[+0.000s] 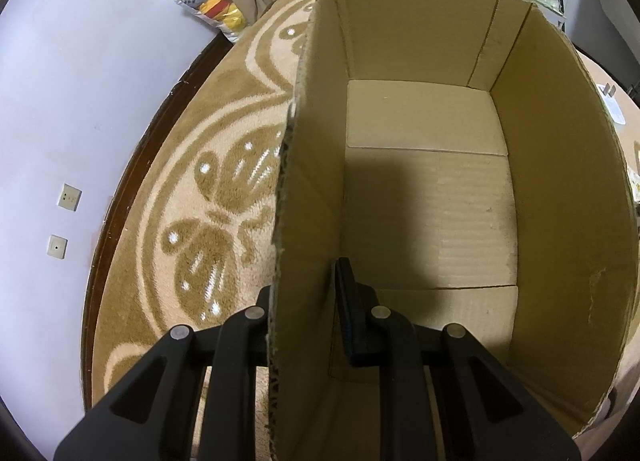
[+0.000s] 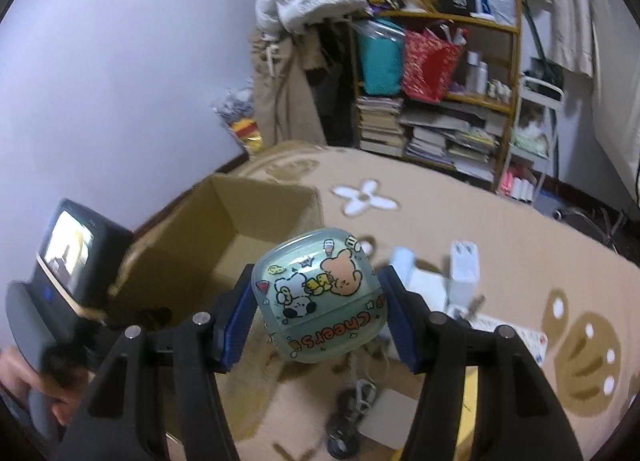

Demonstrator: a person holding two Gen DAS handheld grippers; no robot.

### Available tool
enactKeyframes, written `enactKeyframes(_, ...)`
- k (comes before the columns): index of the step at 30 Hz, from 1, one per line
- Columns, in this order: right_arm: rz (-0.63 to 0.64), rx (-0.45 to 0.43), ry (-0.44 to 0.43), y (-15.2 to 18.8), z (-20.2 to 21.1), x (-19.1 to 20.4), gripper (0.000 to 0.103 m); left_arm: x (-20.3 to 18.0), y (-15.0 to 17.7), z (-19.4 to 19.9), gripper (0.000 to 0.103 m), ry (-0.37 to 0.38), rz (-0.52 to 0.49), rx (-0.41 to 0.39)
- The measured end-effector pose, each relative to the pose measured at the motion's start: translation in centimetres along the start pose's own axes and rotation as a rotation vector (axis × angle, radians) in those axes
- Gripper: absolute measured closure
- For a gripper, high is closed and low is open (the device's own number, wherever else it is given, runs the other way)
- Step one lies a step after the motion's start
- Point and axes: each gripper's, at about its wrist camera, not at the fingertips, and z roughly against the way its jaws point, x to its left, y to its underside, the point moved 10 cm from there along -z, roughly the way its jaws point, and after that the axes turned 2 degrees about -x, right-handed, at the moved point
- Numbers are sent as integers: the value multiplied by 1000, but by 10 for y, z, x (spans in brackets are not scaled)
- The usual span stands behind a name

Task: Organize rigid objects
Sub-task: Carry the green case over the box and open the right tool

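Case [image 2: 320, 297] (lettering inverted) betw. right gripper [image 2: 318, 321] jaws, tilted.

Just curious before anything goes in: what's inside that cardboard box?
Nothing shows inside the cardboard box: only its bare floor. The left tongs straddle its left wall, hiding the near corner.

Pale green cartoon-printed case [image 2: 318, 293], plain tan cardboard box [image 1: 424, 197], beige-brown patterned rug [image 1: 208, 197]
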Motion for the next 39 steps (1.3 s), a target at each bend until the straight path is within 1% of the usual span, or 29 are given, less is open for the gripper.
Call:
enactKeyframes(8, -7, -68, -56, -45, 0, 28, 39, -2, 1, -1, 86, 5, -1, 7)
enactKeyframes(12, -28, -66, -82, -54, -13, 33, 39, -2, 1, -2, 86, 14, 5, 12)
enactKeyframes(15, -55, -33, -108, -50, -28, 35, 39, -3, 2, -3, 86, 20, 6, 17)
enactKeyframes(19, -53, 24, -123, -35, -47, 36, 39, -4, 2, -4, 86, 30, 10, 21)
enactKeyframes(27, -56, 101, -141, -10, -70, 39, 39, 0, 2, -8, 86, 38, 23, 30)
enactKeyframes(35, -41, 122, -129, -4, -78, 41, 39, 2, 2, -8, 86, 36, 20, 28)
enactKeyframes(39, -40, 116, -127, -6, -74, 42, 39, 4, 4, -10, 86, 35, 24, 37)
